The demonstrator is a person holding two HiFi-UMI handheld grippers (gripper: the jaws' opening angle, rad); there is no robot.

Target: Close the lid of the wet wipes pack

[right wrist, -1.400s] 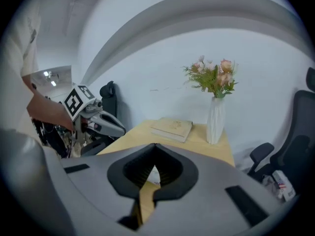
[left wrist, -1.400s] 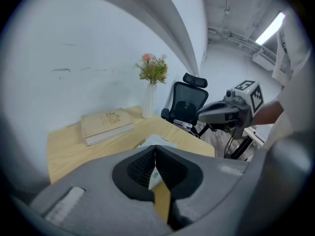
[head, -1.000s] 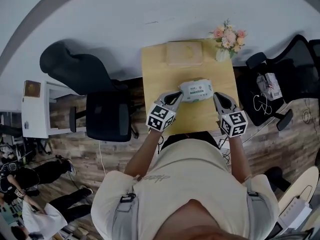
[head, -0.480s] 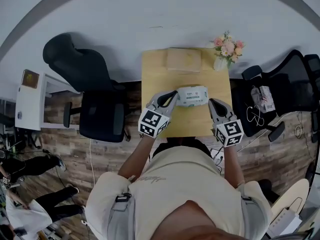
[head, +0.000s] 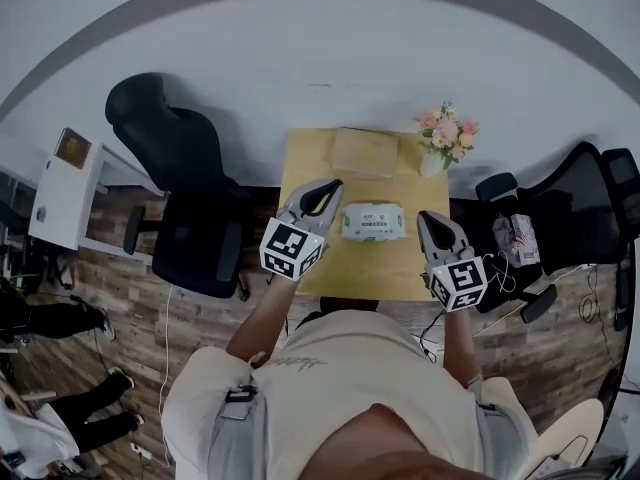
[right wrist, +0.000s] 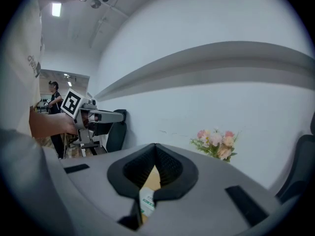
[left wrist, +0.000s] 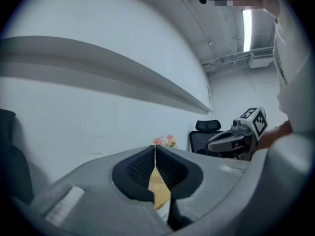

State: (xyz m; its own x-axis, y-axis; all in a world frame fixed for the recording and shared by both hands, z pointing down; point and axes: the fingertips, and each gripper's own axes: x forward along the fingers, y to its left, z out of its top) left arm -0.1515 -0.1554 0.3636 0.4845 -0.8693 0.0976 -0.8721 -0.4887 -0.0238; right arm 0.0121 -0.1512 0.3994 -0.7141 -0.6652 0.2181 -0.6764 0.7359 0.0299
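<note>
Head view: my L tongs [head: 327, 186] & R tongs [head: 424, 218] hang either side of the wet wipes pack [head: 374, 221], neither touching it. Pack lies flat mid-table [head: 330, 268], w/ a flat tan box [head: 365, 151] beyond it at the far edge & flowers [head: 445, 133] at the far right corner. Lid too small to judge here

L gripper view: L tongs [left wrist: 155, 151] pressed together, nothing pinched; R tongs [left wrist: 241, 132] at right in front of a black chair [left wrist: 204, 132]

R gripper view: R tongs [right wrist: 155, 149] also pressed together, empty; a sliver of pack [right wrist: 146, 200] shows below the pads, flowers [right wrist: 215, 142] to the right
</note>
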